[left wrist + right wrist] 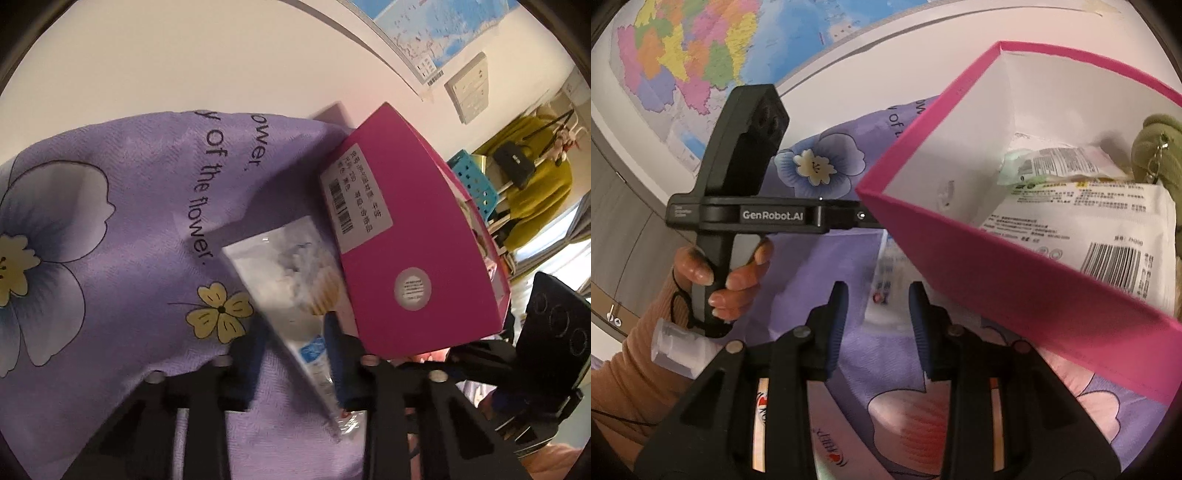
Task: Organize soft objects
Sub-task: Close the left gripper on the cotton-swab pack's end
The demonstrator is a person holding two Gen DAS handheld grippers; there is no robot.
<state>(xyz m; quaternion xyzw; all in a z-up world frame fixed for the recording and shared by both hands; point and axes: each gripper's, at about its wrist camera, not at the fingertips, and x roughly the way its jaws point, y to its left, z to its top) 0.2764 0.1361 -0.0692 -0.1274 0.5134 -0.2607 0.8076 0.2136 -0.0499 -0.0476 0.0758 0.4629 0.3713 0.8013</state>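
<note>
A flat, white, crinkly plastic packet (295,291) with a blue label patch and a yellowish print lies slantwise on the purple flower-printed cloth (122,229), its upper edge tucked against the side of the magenta cardboard box (417,236). The left gripper (295,354) has its blue-padded fingers (334,354) either side of the packet's lower end; the right-hand pad touches the packet's edge, the other stands a little off it, and whether the packet is truly pinched cannot be told. From the right wrist camera the same packet (886,273) shows blurred just ahead of the right gripper (877,321), whose ribbed blue pads (836,325) stand apart with only cloth between them, grasping nothing. The box (1015,266) is open, white inside, and holds a large white packet with a barcode (1082,229), a smaller pale green-and-white packet (1060,162) behind it, and an olive-green plush toy with a metal chain (1156,147) at the far right. A hand (727,280) in a tan sleeve grips the black handle marked "GenRobot.AI" (738,214) to the left. A small translucent plastic bottle (674,349) lies near that wrist. A coloured wall map (698,55) hangs behind, and a white wall switch panel (469,86) sits beside the map's edge in the left view.
</note>
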